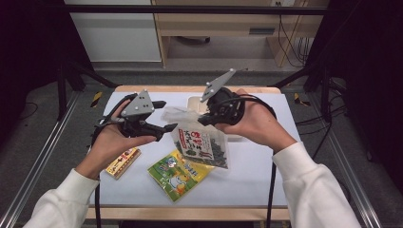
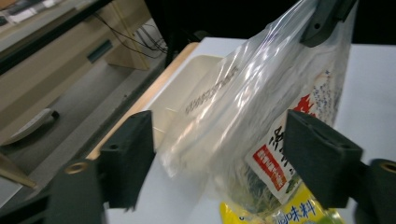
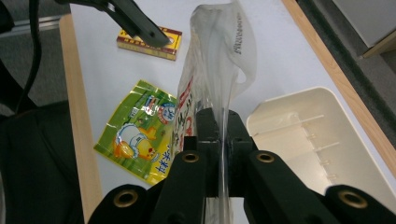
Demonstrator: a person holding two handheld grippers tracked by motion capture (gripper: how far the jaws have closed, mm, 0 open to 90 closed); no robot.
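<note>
From the high view, both hands are held up over the white counter (image 1: 256,166), and a clear plastic bag (image 1: 202,142) of dark dried food with a red-and-white label hangs between them. The right tool (image 1: 205,118) pinches the bag's upper edge, its jaws together on the film, while the left tool (image 1: 166,127) sits just beside the bag's other side with its jaws apart. Under the bag a yellow-green snack packet (image 1: 179,174) lies flat on the counter, a small yellow-and-red box (image 1: 122,162) rests near the left forearm, and a cream tray (image 1: 196,102) sits behind the hands. In the left gripper view, the left tool's (image 2: 217,163) two black jaws stand wide on either side of the bag (image 2: 243,107), neither pad pressing on it; the right tool's jaw grips the bag's top corner. In the right gripper view, the right tool (image 3: 223,126) is clamped on the bag's (image 3: 219,60) film, with the packet (image 3: 137,133), the box (image 3: 152,44) and the tray (image 3: 317,135) lying on the counter below.
</note>
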